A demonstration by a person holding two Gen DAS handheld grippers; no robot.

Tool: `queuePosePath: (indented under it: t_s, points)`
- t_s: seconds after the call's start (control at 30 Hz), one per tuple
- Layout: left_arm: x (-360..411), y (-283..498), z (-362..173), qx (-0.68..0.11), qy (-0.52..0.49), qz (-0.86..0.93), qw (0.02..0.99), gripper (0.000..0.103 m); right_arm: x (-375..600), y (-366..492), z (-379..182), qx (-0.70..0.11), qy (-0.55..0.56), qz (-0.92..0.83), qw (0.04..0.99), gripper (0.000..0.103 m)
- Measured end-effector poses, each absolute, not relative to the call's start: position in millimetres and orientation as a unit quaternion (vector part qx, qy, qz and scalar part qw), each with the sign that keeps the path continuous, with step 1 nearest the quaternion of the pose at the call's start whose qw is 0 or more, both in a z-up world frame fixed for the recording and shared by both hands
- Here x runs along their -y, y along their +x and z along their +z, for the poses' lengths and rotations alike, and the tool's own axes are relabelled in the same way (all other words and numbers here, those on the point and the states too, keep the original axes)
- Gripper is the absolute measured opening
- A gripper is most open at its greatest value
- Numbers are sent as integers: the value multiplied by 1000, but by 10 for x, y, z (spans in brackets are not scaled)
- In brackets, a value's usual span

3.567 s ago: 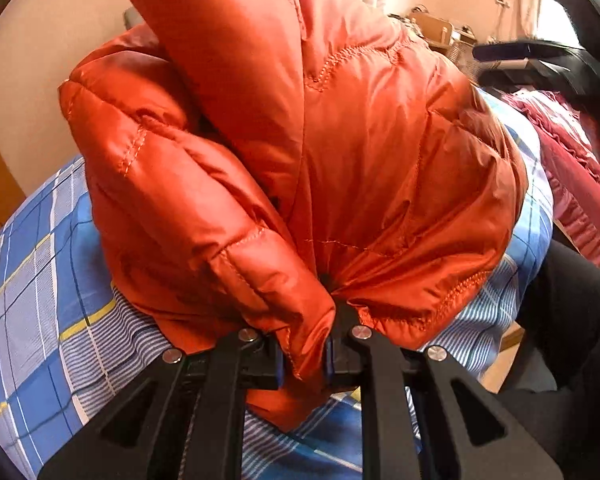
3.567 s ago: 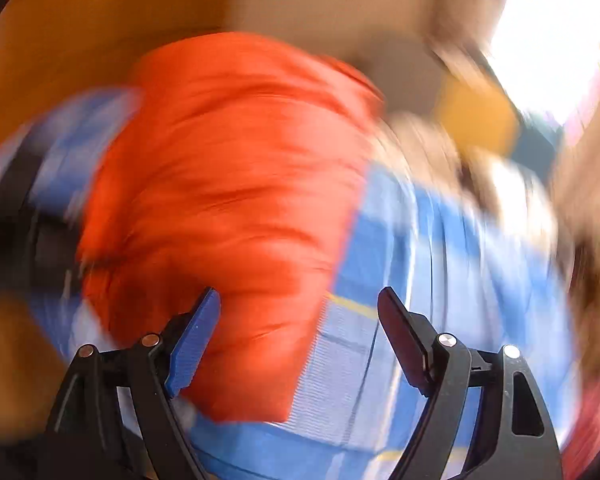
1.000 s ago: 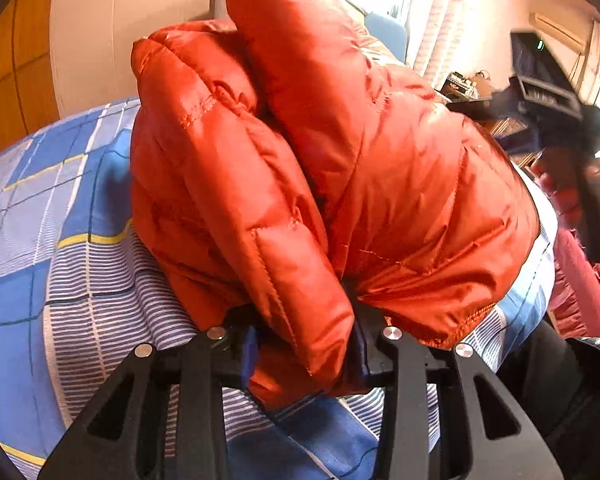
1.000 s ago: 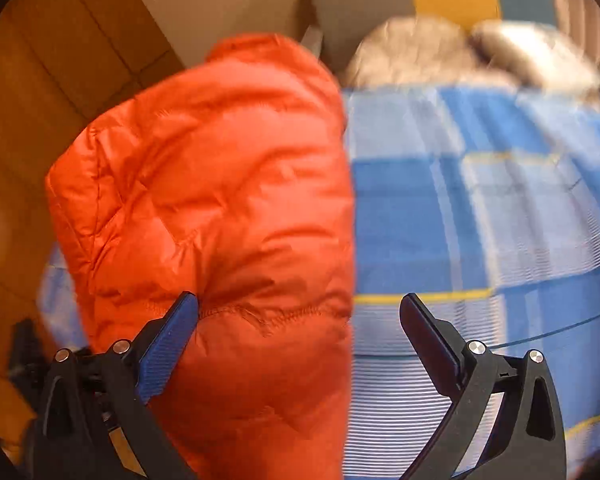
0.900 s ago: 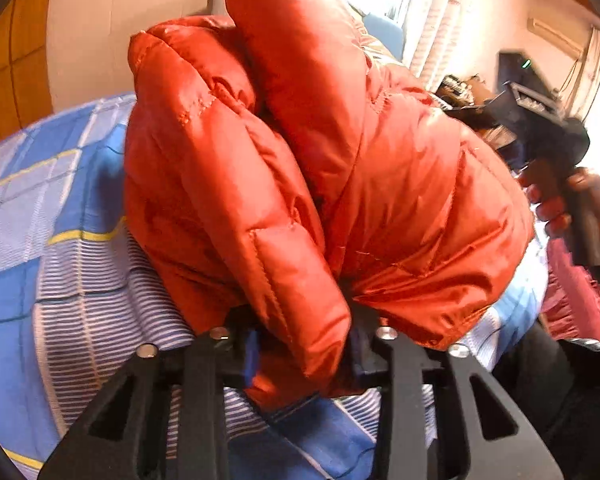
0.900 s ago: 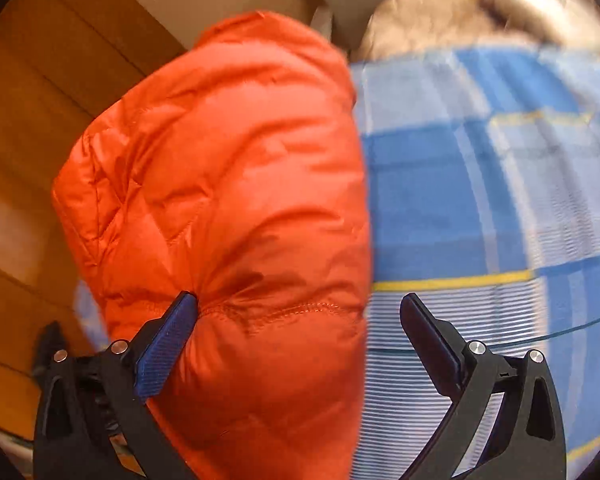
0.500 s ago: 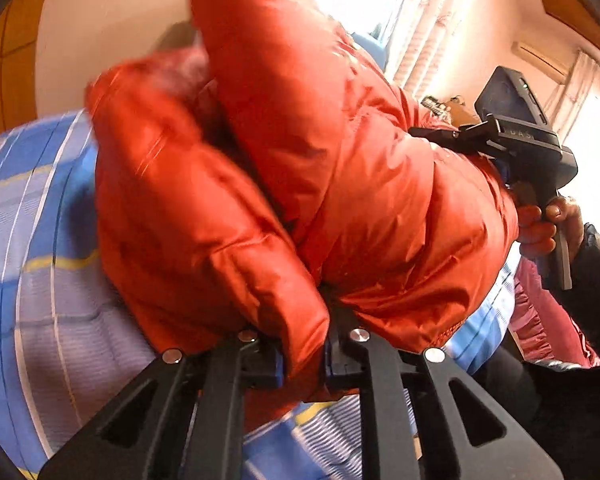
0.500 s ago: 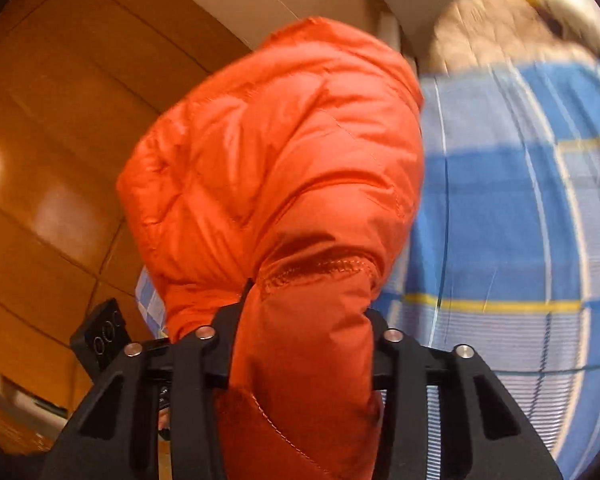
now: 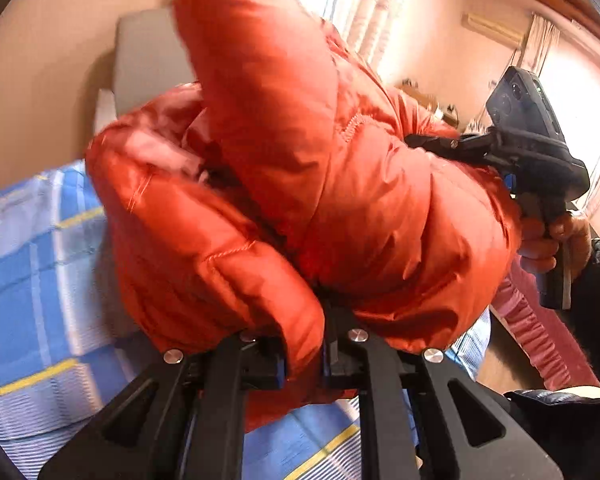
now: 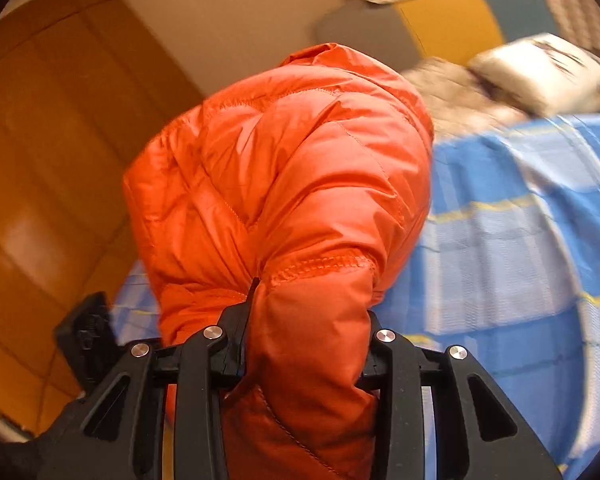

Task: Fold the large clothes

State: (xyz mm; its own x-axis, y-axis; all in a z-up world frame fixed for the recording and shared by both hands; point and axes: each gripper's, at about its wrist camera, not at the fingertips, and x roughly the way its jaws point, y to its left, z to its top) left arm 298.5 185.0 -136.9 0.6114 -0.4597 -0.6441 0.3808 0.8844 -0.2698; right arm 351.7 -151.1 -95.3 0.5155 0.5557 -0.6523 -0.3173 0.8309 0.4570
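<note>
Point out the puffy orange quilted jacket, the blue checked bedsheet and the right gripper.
puffy orange quilted jacket [image 10: 292, 184], right wrist view, upper bulge.
blue checked bedsheet [image 10: 512, 264], right wrist view, bare stretch.
right gripper [image 10: 306, 344], right wrist view, between jaws.

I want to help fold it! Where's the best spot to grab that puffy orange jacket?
Grab the orange jacket by its stitched edges, coming from the near side. The left gripper and right gripper each pinch a thinner seamed fold there; the fat middle looks too bulky to clamp.

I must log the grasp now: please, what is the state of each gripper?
Left gripper: closed on the orange jacket.
Right gripper: closed on the same jacket.
</note>
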Motion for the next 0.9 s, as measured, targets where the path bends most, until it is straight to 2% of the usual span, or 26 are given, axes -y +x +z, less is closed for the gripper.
queuePosePath:
  t_s: [0.17,0.33,0.43,0.5,0.57,0.7,0.83,0.9]
  points:
    - [-1664,3125,-1708,-412,-57,-225,881,11,1755,3496,-1546,-470,126,178,855,35]
    - [-1691,3141,-1736,-419,-39,-211,882,11,1665,3503,-1605,-468,108,157,863,38]
    - [-1419,3068,-1640,-418,-37,-197,886,14,1657,3407,-1526,-466,123,144,864,48]
    - [-1423,3011,-1596,-413,-42,-190,890,18,1642,3331,-1445,-459,107,121,874,62]
    - [-1487,2949,-1569,-408,-52,-190,891,20,1613,3267,-1335,-450,87,101,883,68]
    - [-1618,2859,-1528,-392,-63,-182,899,27,1580,3134,-1177,-431,71,78,896,76]
    - [-1669,2875,-1503,-378,-64,-179,906,37,1529,2993,-1040,-408,59,65,909,76]
    - [-1694,2917,-1528,-382,-65,-178,904,37,1444,2938,-1012,-407,38,54,911,76]
